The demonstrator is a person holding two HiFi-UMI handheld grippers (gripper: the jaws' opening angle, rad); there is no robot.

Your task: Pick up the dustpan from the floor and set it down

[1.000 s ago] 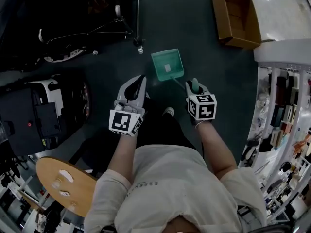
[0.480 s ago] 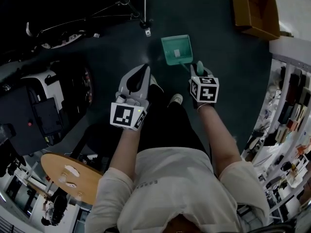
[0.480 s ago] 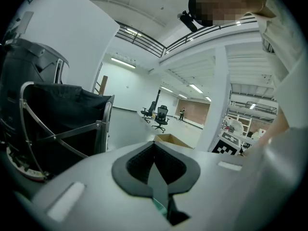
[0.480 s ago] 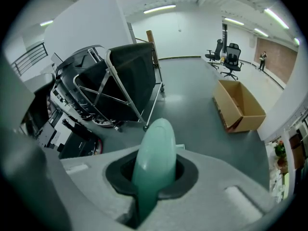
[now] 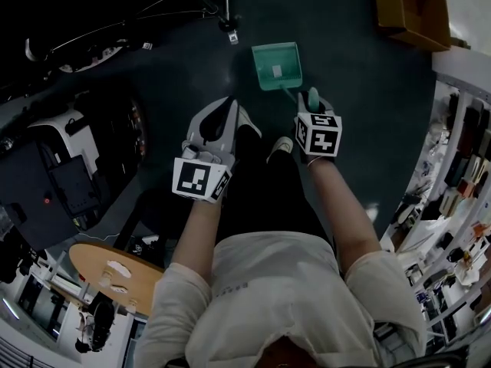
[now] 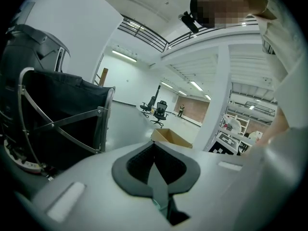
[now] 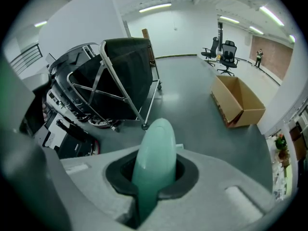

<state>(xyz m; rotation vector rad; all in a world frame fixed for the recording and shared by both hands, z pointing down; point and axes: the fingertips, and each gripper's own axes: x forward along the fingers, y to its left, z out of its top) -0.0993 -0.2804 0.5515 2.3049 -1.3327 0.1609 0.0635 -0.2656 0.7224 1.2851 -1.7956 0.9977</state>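
In the head view, the green dustpan lies at upper centre over the dark floor, its thin handle running down and right into the right gripper. Whether the pan touches the floor cannot be told. The left gripper hangs at centre left, well apart from the pan. A cardboard box sits at the upper right.

In the left gripper view, the jaws stand together at lower centre with nothing between them.

In the right gripper view, the jaws are clamped on the dustpan's green handle at lower centre.
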